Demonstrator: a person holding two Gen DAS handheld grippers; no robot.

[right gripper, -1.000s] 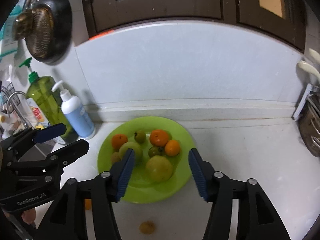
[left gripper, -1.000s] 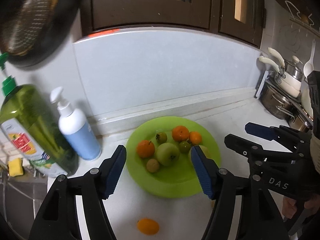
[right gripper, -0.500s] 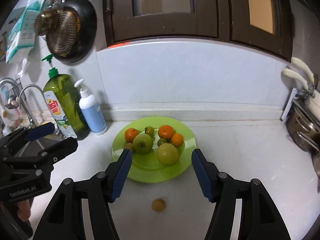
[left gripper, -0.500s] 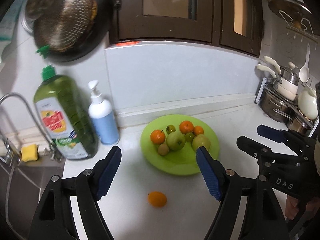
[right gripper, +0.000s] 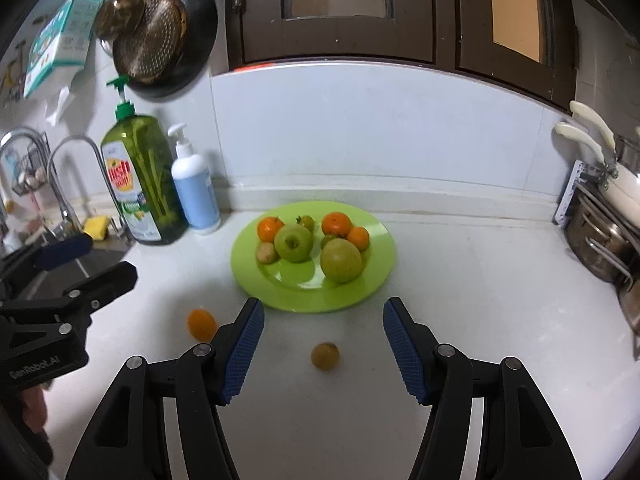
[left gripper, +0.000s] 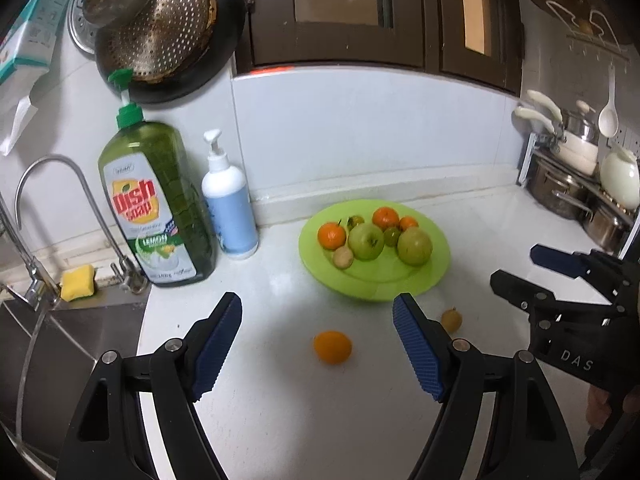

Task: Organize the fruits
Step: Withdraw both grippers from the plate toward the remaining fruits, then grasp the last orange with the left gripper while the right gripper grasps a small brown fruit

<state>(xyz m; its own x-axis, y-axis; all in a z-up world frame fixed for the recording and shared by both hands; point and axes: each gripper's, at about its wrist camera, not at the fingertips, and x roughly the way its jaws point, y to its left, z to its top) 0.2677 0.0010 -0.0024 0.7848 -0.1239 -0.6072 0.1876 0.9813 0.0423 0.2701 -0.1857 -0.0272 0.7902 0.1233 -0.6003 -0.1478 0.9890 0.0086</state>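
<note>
Now, both claws spread and empty: left gripper (left gripper: 317, 342) framing the loose orange (left gripper: 332, 347) at lower centre, right gripper (right gripper: 323, 348) framing the small yellowish fruit (right gripper: 325, 355) low in its view. Green plate (right gripper: 372, 284) mid-frame, already heaped. Risk ahead: round fruit squirting off the slick counter (right gripper: 480, 300) under an off-centre pinch, or knocking the pile on landing.
</note>
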